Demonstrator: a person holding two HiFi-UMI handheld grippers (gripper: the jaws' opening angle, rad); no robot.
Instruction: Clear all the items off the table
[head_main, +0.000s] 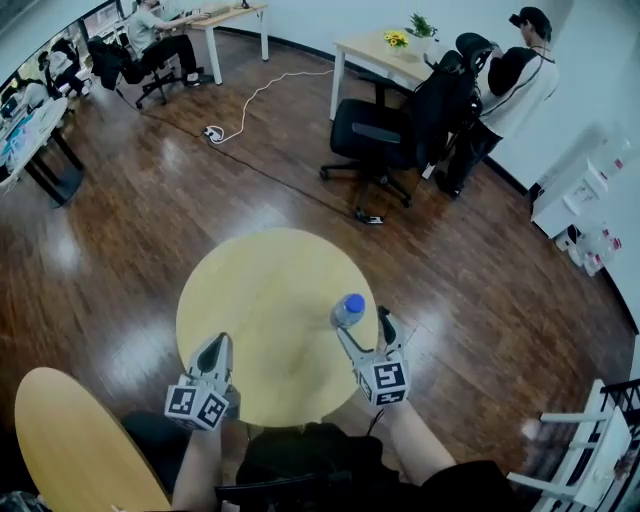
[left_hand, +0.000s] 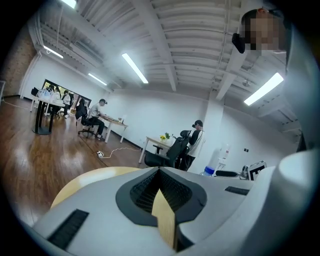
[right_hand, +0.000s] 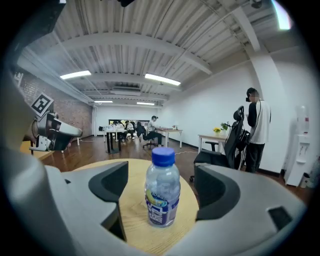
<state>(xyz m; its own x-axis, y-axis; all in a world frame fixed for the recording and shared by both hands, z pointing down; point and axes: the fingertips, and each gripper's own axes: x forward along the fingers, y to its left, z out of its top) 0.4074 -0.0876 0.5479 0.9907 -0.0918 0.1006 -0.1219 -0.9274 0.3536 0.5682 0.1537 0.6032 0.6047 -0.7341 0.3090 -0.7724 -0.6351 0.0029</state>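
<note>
One clear plastic bottle (right_hand: 162, 192), blue round cap (right_hand: 163, 156), circular table (head_main: 260, 300), probably wood-grained

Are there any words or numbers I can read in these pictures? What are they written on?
No text here can be read.
Water bottle label: has print, but too blurred to read.
Right marker cube, left marker cube: only black-and-white square patterns, no letters or numbers.

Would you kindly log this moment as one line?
left gripper shut, empty | right gripper open, bottle between jaws untouched | bottle upright on table
</note>
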